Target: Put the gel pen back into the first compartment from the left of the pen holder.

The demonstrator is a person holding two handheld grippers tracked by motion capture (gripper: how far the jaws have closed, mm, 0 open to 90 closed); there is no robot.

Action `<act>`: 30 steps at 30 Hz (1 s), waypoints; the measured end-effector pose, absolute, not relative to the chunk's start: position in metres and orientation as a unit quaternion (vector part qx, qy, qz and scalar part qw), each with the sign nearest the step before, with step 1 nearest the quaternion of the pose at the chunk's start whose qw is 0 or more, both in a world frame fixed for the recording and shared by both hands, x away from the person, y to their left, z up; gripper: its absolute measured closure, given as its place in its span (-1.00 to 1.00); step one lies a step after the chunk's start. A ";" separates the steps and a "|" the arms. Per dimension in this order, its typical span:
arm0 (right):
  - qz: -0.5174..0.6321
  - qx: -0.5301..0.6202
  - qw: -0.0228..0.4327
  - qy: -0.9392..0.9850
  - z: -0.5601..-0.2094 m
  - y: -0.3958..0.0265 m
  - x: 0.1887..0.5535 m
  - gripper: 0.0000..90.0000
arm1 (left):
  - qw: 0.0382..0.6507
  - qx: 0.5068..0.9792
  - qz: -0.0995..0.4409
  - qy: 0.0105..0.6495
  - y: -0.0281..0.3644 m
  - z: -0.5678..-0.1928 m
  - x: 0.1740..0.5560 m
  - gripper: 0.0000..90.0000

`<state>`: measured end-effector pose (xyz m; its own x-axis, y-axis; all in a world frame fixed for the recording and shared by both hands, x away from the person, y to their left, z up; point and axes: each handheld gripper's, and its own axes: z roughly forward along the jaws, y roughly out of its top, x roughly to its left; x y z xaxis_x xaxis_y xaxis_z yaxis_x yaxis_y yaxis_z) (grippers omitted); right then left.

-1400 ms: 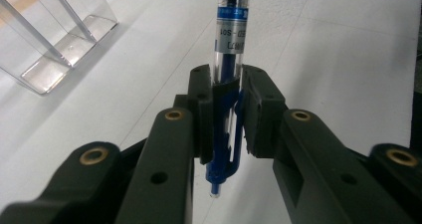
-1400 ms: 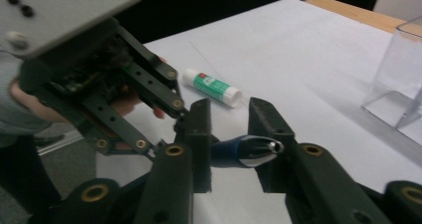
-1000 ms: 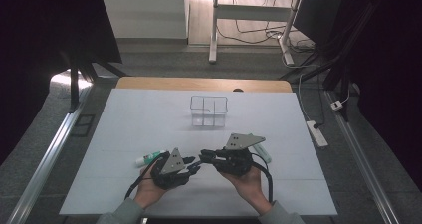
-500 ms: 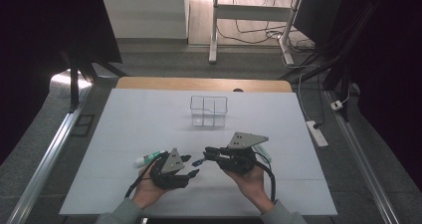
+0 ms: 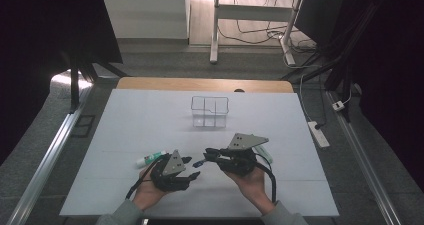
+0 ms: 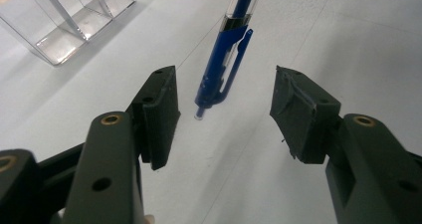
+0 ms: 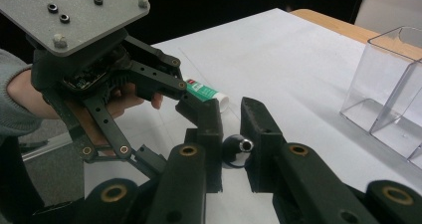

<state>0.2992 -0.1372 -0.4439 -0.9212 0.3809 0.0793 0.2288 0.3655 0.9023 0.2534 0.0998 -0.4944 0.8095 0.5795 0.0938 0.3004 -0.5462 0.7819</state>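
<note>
Two grippers meet low in the high view, over a white table (image 5: 150, 120) that takes up the middle of the frame, with a strip of wood edge along its far side.

Next in size, a clear plastic organiser (image 5: 210, 111) with compartments stands upright at centre, well above the hands. It also appears at the upper left of the left gripper view and at the right edge of the right gripper view.

Lower centre-right, the right gripper (image 5: 210, 156) points toward frame left and its jaws are pressed onto a blue pen (image 6: 226, 59). In the right gripper view, the pen's dark rounded end with a silver tip sits pinched between the two black pads at lower centre.

Lower centre-left, the left gripper (image 5: 192, 167) points toward frame right, facing the other one. Its jaws have just been opening and now stand spread. In the left gripper view the pen hangs down from the top centre into the gap, its clip end between the pads, touching neither.

Smallest, a white tube with a green label (image 5: 150, 158) lies on the table just left of the left gripper.
</note>
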 end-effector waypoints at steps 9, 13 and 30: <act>0.533 0.185 0.072 0.822 -0.444 -0.136 0.298 0.76 | 0.398 0.865 0.173 0.251 0.097 -0.496 0.252 -0.03; 0.532 0.187 0.070 0.823 -0.444 -0.136 0.299 0.76 | 0.393 0.869 0.170 0.248 0.095 -0.498 0.252 -0.05; 0.534 0.193 0.057 0.821 -0.445 -0.137 0.302 0.76 | 0.360 0.890 0.166 0.224 0.085 -0.504 0.250 -0.14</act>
